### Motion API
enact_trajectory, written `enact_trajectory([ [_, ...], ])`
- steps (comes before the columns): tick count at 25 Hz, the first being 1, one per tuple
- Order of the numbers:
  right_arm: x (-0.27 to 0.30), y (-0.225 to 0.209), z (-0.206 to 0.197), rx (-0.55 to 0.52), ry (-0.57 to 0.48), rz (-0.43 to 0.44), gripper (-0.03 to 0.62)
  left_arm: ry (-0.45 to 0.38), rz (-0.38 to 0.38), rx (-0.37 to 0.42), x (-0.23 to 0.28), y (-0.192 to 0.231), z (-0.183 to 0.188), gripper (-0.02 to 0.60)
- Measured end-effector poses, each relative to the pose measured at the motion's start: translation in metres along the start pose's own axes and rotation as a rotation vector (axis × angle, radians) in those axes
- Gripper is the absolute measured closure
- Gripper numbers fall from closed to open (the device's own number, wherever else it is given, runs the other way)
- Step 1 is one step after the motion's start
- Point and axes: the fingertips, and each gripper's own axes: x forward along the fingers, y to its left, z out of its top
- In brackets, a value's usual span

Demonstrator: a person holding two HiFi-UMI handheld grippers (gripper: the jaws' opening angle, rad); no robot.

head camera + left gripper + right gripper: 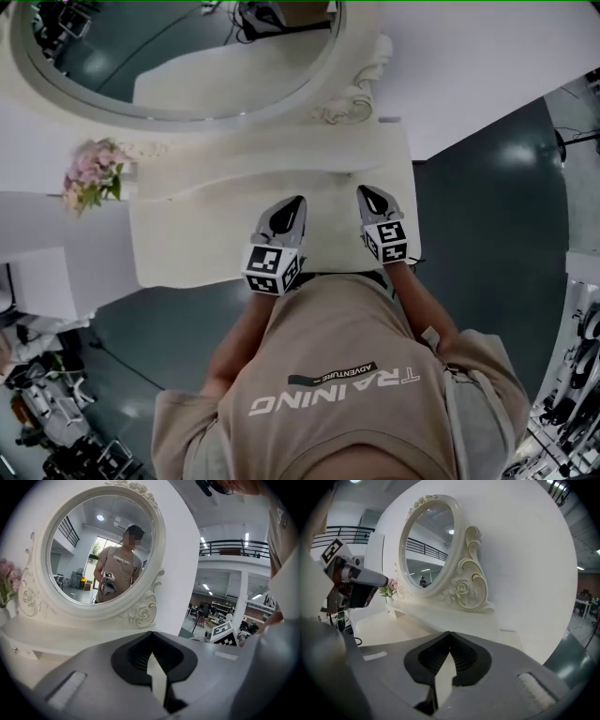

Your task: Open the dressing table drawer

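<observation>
Grey left gripper (298, 201) and right gripper (362, 190) both closed, empty, above dressing table (187, 239); drawer front hidden.

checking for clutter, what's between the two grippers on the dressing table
Nothing: in the head view only bare cream tabletop shows between the left gripper and the right gripper.

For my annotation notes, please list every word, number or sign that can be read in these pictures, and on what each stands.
"TRAINING": big white letters on the person's beige cloth shirt, upside down in the head view.
"ADVENTURE": small letters next to the dark stripe on that shirt.
Shirt print reflected in the oval white-framed mirror: too blurred to read.
Black-and-white marker cubes: patterns only, no words.
</observation>
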Motion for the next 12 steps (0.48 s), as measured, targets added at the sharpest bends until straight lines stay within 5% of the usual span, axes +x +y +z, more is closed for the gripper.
enact_trajectory([
  [12,0.036,-0.013,-0.032,0.111,0.103,-0.071,0.497,0.032,-0.034,-0.014,0.008,0.013,-0.008,0.563],
])
